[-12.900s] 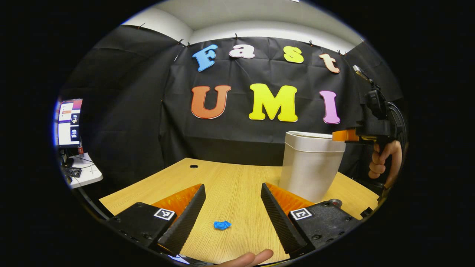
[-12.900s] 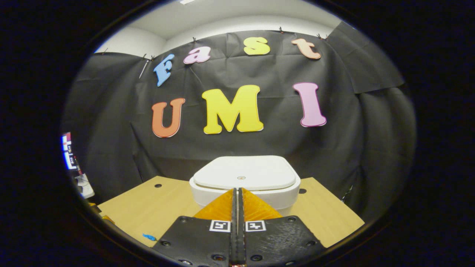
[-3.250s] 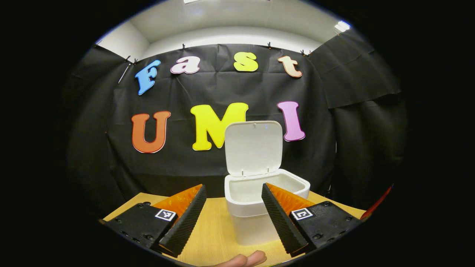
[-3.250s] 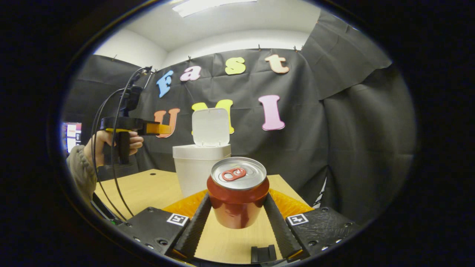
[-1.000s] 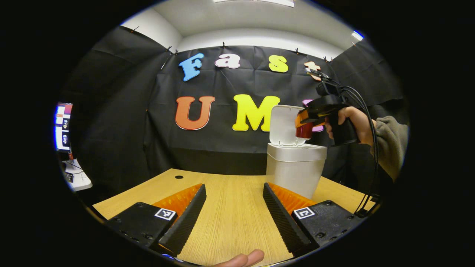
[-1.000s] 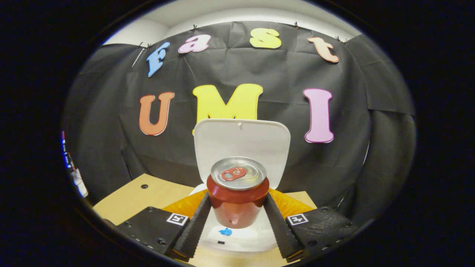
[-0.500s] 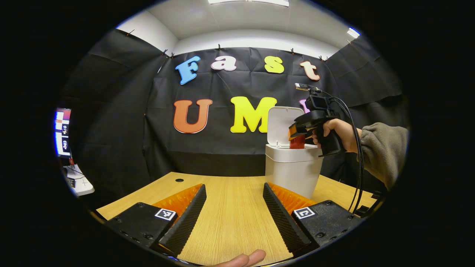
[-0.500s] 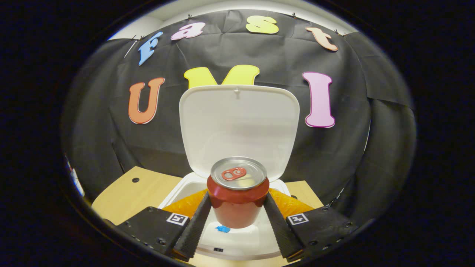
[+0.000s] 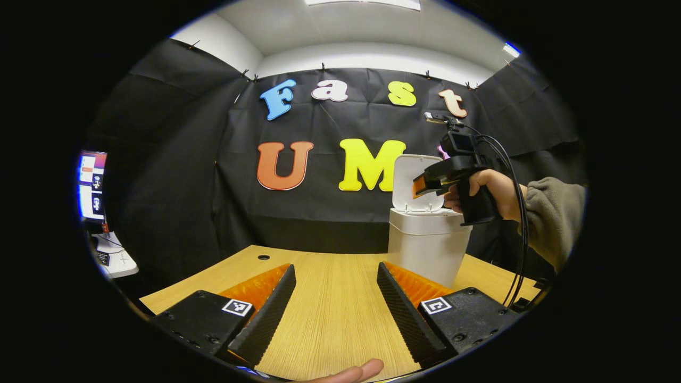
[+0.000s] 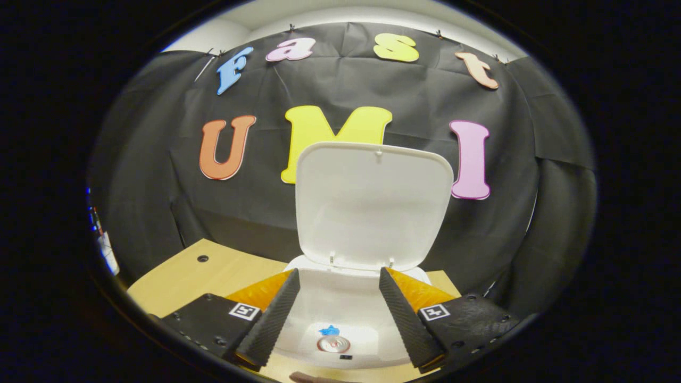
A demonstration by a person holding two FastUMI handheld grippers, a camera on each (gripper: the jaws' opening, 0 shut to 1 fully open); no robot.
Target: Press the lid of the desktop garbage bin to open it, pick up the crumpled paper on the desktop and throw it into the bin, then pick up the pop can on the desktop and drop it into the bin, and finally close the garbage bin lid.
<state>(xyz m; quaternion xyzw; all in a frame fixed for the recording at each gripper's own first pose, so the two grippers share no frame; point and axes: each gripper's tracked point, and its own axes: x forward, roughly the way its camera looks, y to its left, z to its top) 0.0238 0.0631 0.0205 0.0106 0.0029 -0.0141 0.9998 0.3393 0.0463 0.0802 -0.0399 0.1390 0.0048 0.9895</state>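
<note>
Two fingers of the right gripper (image 10: 339, 298) sit spread wide apart with nothing between them, hanging right over the open mouth of the white garbage bin (image 10: 314, 284). Straight down between them, at the bottom of the bin, the pop can (image 10: 333, 344) stands upright with its silver top facing up, and the blue crumpled paper (image 10: 329, 330) lies just beside it, on the far side. The bin's lid (image 10: 372, 205) stands up past the fingers, hinged at the back rim, inner side facing the camera. The wooden desktop (image 10: 175, 279) runs off to the left of the bin.

In the left gripper view, the left gripper (image 9: 336, 300) hangs low over the desktop (image 9: 330, 314), jaws also wide apart and holding nothing, just bare wood between them. Further out to the right sits the bin (image 9: 427, 247) with its lid (image 9: 417, 181) raised, and the right gripper (image 9: 423, 186) is held above its opening by a hand (image 9: 492, 191) in a grey-green sleeve (image 9: 553, 218), cables trailing down from it. A fingertip (image 9: 354, 371) pokes in at the bottom edge, and a monitor (image 9: 90, 183) glows off to the far left.
</note>
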